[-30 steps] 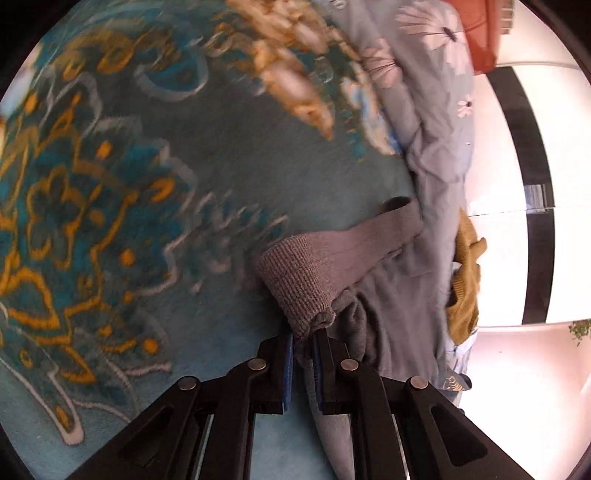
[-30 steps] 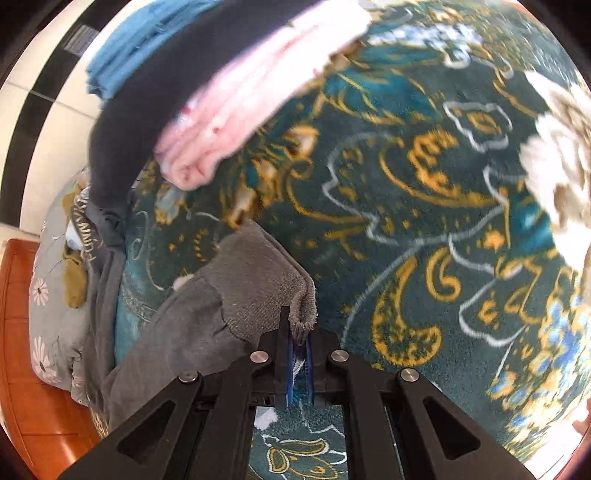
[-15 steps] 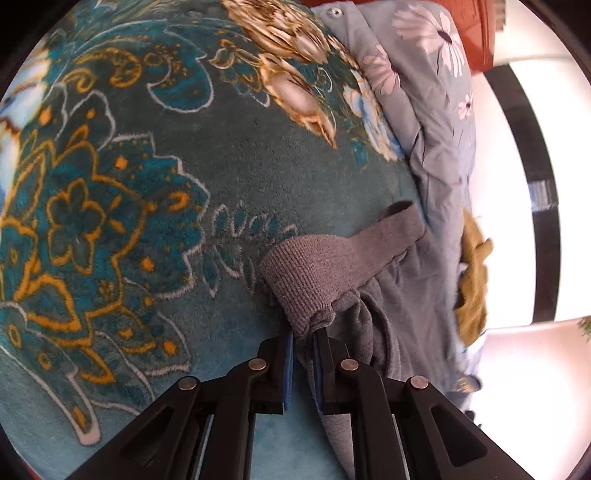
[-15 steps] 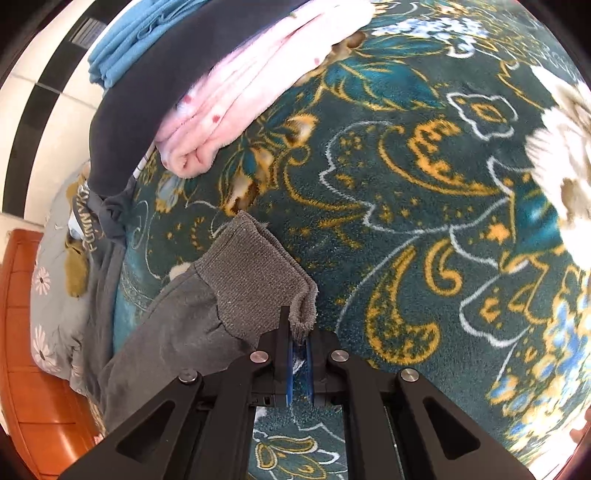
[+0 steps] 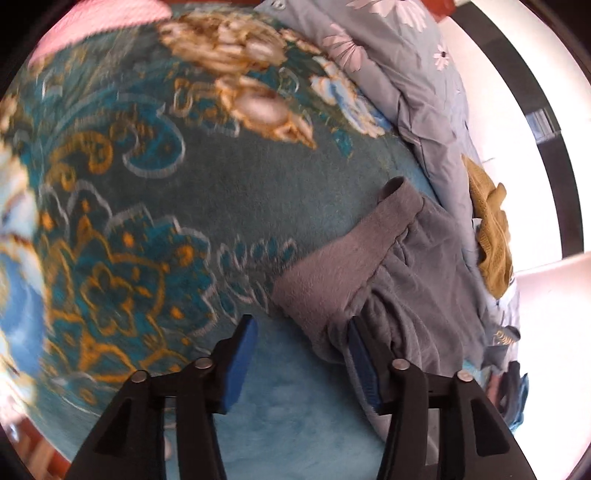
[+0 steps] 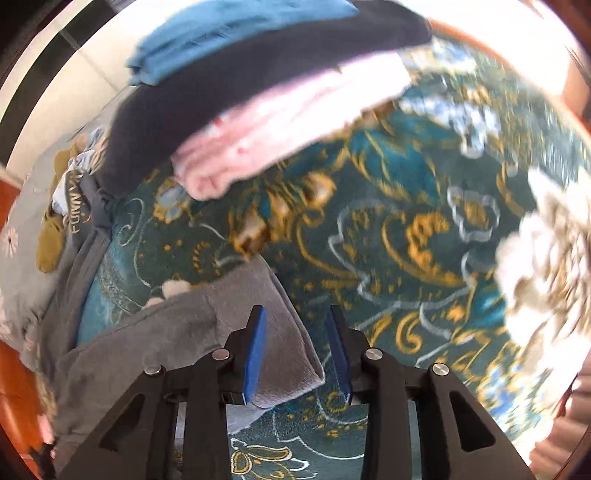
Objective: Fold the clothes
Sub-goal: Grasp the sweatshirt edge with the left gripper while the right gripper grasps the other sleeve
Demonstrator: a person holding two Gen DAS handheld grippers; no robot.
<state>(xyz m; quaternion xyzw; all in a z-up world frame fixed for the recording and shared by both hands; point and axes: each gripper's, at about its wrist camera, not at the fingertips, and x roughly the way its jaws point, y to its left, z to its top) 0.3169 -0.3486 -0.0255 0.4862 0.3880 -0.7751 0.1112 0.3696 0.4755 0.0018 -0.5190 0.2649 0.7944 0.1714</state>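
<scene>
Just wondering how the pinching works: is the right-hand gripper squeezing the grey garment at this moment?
No: the right gripper stands open, its blue pads apart, with the grey garment's ribbed hem lying loose between them.

Teal floral blanket [image 5: 207, 192] covering bed; grey daisy quilt [image 5: 413, 74] lying alongside; white wall [image 5: 517, 122] with black stripe glaring bright; orange wood [image 6: 14, 373] showing at edge.

I count one grey garment [image 6: 155, 332] at seven o'clock ahead of my right fingers. At eleven o'clock sit three folded pieces: one blue [image 6: 229, 33], one dark navy [image 6: 229, 85], one pink [image 6: 280, 129]. One mustard garment [image 5: 493, 229] lies at three o'clock from my left.
</scene>
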